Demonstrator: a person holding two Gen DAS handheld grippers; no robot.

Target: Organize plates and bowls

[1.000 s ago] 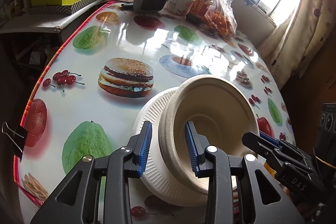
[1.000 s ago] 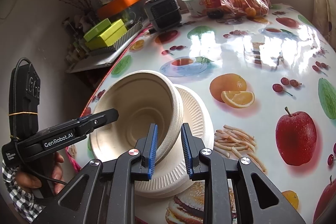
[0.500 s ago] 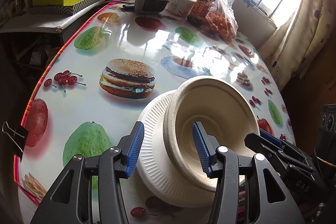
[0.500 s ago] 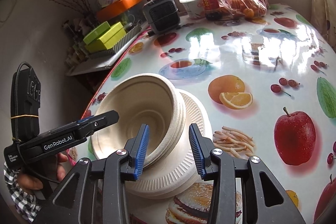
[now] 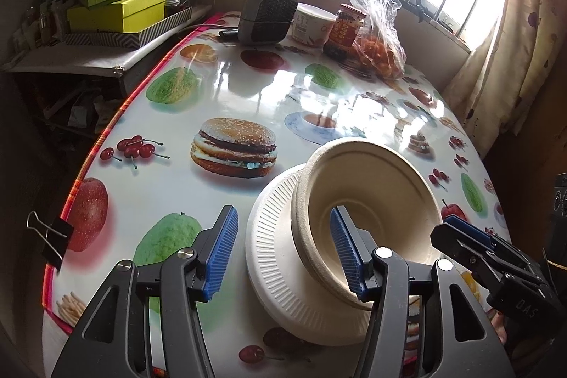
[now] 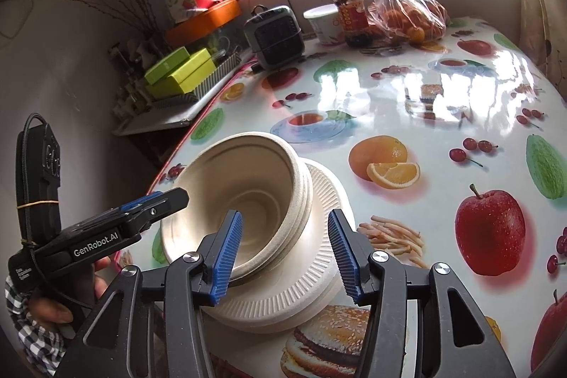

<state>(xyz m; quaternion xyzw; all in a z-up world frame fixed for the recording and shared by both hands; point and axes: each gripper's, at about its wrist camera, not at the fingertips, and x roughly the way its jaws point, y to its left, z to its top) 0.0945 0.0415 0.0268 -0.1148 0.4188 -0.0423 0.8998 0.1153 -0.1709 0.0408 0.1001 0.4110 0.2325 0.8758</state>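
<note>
A stack of beige paper bowls (image 5: 372,186) sits on a stack of ribbed white paper plates (image 5: 276,257) near the table's front edge. My left gripper (image 5: 283,254) is open, its jaws straddling the bowls' near rim without touching. My right gripper (image 6: 285,252) is open too, one pad inside the bowls (image 6: 244,186) and one over the plates (image 6: 319,257). Each gripper shows in the other's view: the right gripper (image 5: 467,241) at the bowls' far side and the left gripper (image 6: 156,204) at their left side.
The table (image 5: 248,87) has a glossy fruit-print cloth. At its far end stand a grey heater (image 5: 269,13), a white cup (image 5: 312,23), a red jar (image 5: 345,30) and a bag of oranges (image 5: 379,48). Green boxes (image 5: 120,6) lie on a side shelf. A binder clip (image 5: 53,236) grips the left edge.
Both grippers have opened, letting go of the bowls' rim, and have drawn back a little. The bowls and plates stay in place.
</note>
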